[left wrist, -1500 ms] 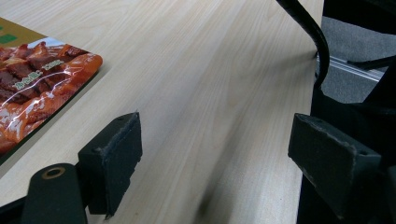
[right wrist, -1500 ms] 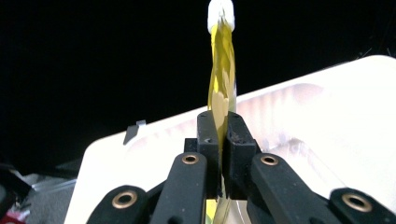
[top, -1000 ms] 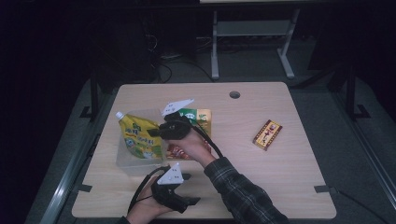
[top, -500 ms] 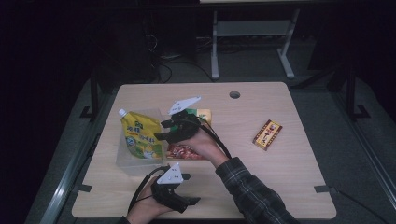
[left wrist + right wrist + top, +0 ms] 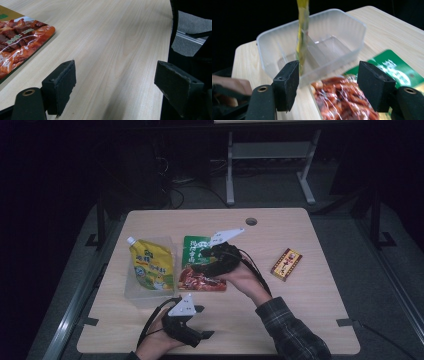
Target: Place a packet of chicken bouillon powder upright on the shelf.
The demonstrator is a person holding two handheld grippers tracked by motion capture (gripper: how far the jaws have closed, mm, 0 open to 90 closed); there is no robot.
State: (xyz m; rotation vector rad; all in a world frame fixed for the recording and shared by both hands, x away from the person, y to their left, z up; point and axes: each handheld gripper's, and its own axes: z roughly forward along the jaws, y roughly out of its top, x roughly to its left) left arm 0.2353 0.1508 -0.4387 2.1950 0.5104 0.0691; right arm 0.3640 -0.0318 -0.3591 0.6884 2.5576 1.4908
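Green-and-red snack packet point(image 5: 202, 265) flat on the table point(image 5: 310, 310), directly under the spread jaws of the right gripper point(image 5: 207, 262), jaws clear of it and grasping nothing. Just beyond that gripper, a clear plastic tray point(image 5: 332, 37) with a yellow pouch point(image 5: 151, 267) standing in it. Left gripper point(image 5: 192, 312) near the table's front edge, jaws wide apart and empty, the packet's corner ahead to its left; small red box point(image 5: 286, 264) well off to the right.

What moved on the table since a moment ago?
The right gripper drew back toward the person, away from the yellow pouch in the clear tub, baring more of the green snack packet. Its jaws are open. The left gripper, also open, and the small box stayed put.
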